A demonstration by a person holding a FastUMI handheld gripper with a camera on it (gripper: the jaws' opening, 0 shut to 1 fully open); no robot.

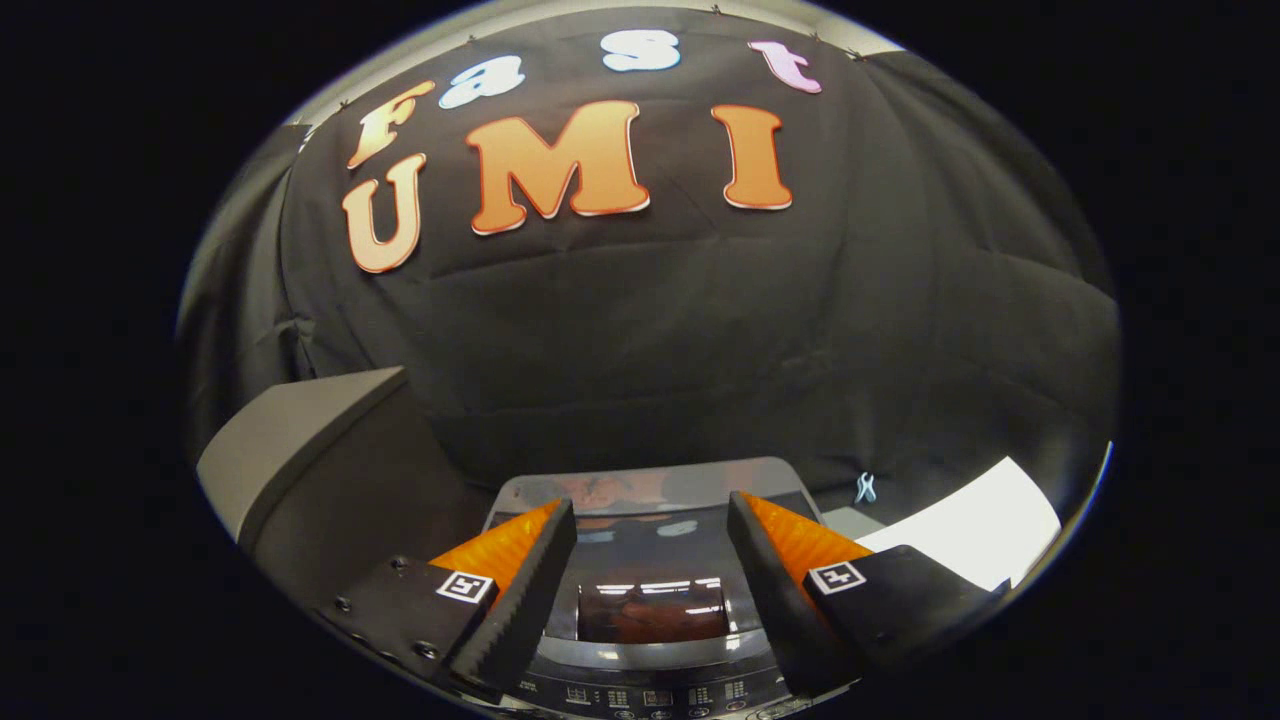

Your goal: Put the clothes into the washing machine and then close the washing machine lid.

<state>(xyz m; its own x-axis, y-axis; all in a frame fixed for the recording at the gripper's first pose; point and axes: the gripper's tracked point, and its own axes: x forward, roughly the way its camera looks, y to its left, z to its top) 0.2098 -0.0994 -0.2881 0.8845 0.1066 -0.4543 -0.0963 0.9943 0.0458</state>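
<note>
your gripper [650,515] hangs with its fingers spread wide, gripping nothing, above the washing machine [650,640]. between them you see its closed lid [640,490] with a dark window, and the control panel [650,695] along the near edge. a grey box [300,450] stands left, a white sheet [975,530] right.

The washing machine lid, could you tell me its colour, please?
Glossy dark grey lid with a tinted window, seen in the gripper view.

A staged recording booth, probably a lab: black cloth wall [700,330] fills the frame's upper part, with a top-loading washing machine [650,610] at bottom centre.
</note>
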